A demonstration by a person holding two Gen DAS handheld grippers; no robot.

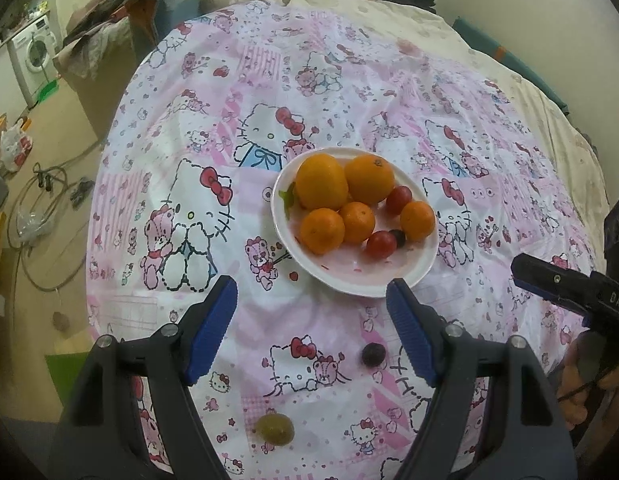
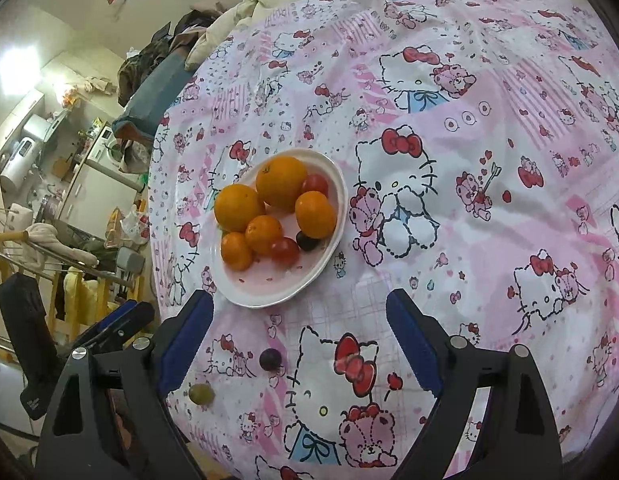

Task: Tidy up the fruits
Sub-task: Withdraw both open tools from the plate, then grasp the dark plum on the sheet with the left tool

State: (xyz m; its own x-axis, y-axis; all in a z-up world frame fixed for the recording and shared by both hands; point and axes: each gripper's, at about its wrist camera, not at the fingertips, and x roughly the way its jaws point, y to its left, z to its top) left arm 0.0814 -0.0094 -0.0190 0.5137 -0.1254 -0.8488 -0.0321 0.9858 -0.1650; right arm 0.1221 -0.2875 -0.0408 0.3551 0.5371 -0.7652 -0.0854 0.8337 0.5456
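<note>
Only readable text was "DAS", in pale caps on the black body of the right gripper (image 1: 521,270), seen at the right edge of the left wrist view; letters after that ran out of frame. Cloth (image 2: 489,208) had cartoon prints but no legible words, and nothing else could be read.

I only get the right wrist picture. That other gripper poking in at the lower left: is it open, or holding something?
Observer: The left gripper is open and empty, its tips just short of the white oval plate.
Operator: Is anything hidden behind the oranges?
Observer: Yes, a small green leaf lies at the plate's left edge, against the large round orange.
</note>
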